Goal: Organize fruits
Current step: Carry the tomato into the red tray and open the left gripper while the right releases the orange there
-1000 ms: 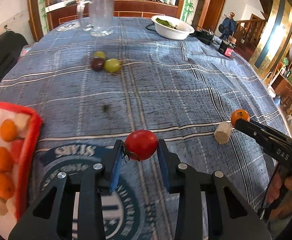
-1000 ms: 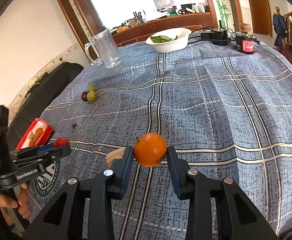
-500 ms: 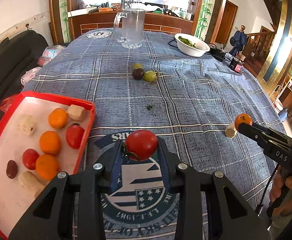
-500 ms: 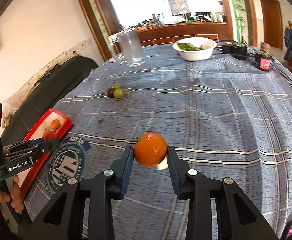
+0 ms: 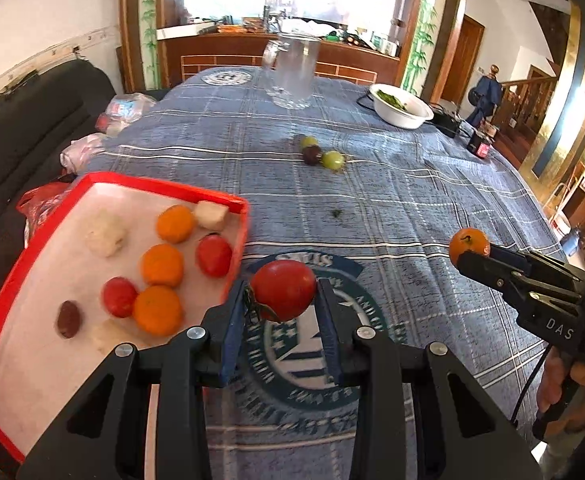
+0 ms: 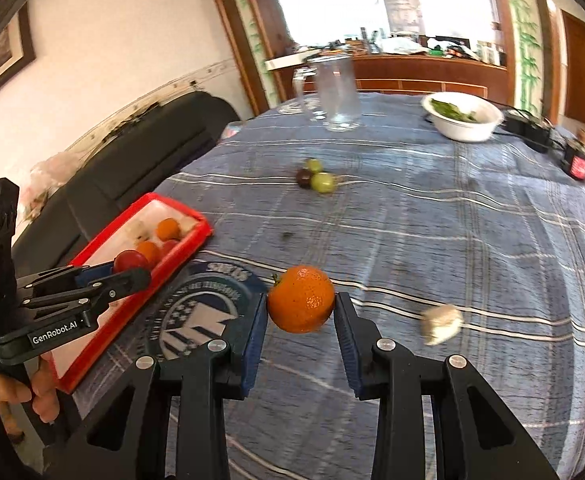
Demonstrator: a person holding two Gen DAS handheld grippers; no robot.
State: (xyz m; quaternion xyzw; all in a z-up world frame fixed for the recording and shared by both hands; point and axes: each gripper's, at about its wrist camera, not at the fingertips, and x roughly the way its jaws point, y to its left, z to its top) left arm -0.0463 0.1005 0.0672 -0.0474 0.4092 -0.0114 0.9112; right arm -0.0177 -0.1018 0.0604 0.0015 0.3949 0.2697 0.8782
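Since the earlier frames your left gripper [image 5: 282,304] has swung toward the tray [image 5: 241,216], which now fills the lower left of its view, and your right gripper [image 6: 300,314] has followed, so the pale chunk [image 6: 440,324] now lies to its right on the cloth [image 6: 452,240]. Your left gripper holds a tomato [image 5: 283,290] pinched between its blue pads, above the printed emblem [image 5: 316,352] just beside the tray's right rim. Your right gripper holds an orange [image 6: 301,299] in the same way, raised over the cloth beside the emblem's far edge. On the tray's white floor lie three oranges [image 5: 161,265], two tomatoes [image 5: 213,256], a dark plum [image 5: 68,319] and pale chunks [image 5: 105,233]; one chunk touches the rear rim. Well beyond, mid-cloth, two green fruits [image 5: 333,160] and a dark one [image 5: 311,155] sit touching in a cluster. A small dark speck [image 5: 335,213] lies between that cluster and the emblem. At the far end stand a glass jug [image 5: 292,72] and, to its right, a white bowl [image 5: 402,106] holding green leaves. From the right wrist view, your left gripper appears at lower left, its tomato over the tray's near corner. Your right hand [image 5: 572,384] shows at that view's right edge.
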